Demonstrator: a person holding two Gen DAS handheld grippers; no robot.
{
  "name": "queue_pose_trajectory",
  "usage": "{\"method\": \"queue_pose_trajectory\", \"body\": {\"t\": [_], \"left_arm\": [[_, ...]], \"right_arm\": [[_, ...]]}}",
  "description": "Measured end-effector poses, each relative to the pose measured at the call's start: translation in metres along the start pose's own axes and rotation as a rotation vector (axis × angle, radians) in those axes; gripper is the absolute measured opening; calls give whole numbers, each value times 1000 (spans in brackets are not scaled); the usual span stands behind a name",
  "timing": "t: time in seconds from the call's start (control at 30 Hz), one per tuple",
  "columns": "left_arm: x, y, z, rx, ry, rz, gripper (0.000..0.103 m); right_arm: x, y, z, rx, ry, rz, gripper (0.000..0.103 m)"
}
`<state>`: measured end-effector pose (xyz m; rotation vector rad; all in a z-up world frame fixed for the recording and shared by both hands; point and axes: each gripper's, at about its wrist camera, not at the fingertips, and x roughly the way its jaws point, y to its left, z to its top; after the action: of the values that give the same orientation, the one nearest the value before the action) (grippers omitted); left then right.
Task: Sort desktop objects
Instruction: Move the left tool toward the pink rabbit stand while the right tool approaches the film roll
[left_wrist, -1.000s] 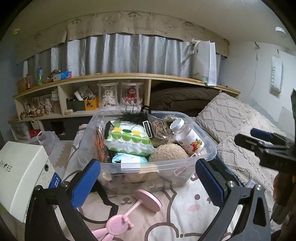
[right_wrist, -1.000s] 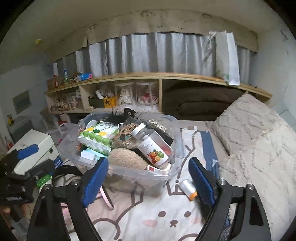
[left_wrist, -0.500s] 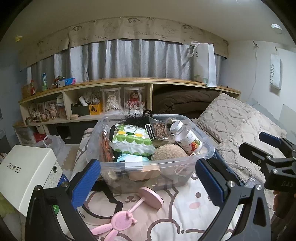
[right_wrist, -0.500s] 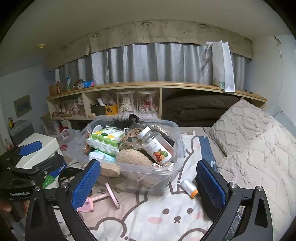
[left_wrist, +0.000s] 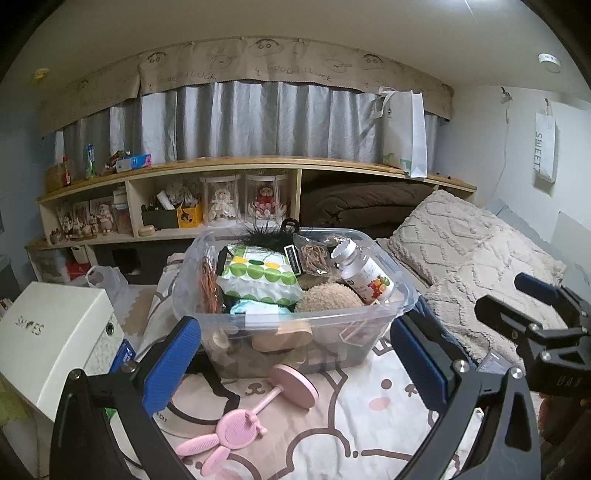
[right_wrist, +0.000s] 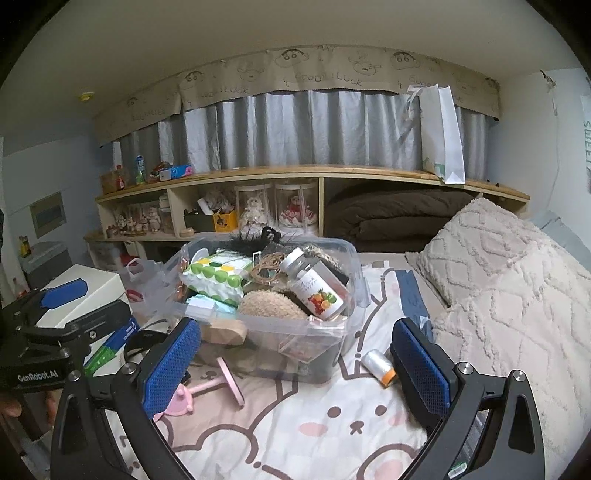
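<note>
On bed sheet (left_wrist: 332, 424) | bin (left_wrist: 295, 321) full | mirror (left_wrist: 280, 387), roll (right_wrist: 376, 367) in front

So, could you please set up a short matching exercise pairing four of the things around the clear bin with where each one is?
Things:
1. vitamin bottle
2. pink bunny mirror
3. small white roll
4. white shoe box

Places:
A. on the bedsheet by the bin's right front corner
B. left of the bin, off the bed's edge
C. inside the clear bin, leaning on its right side
D. lying on the bedsheet in front of the bin

Pairs: 1-C, 2-D, 3-A, 4-B
</note>
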<state>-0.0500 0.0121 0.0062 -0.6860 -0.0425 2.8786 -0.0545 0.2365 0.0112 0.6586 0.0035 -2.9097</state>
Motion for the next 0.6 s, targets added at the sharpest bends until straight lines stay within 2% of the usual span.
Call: {"method": "queue_pose_trajectory", "body": {"t": [0.6], "left_arm": [[-1,2,-44,-54,29,1,103]], "right_arm": [[1,-11,-60,20,10,-1,103]]}}
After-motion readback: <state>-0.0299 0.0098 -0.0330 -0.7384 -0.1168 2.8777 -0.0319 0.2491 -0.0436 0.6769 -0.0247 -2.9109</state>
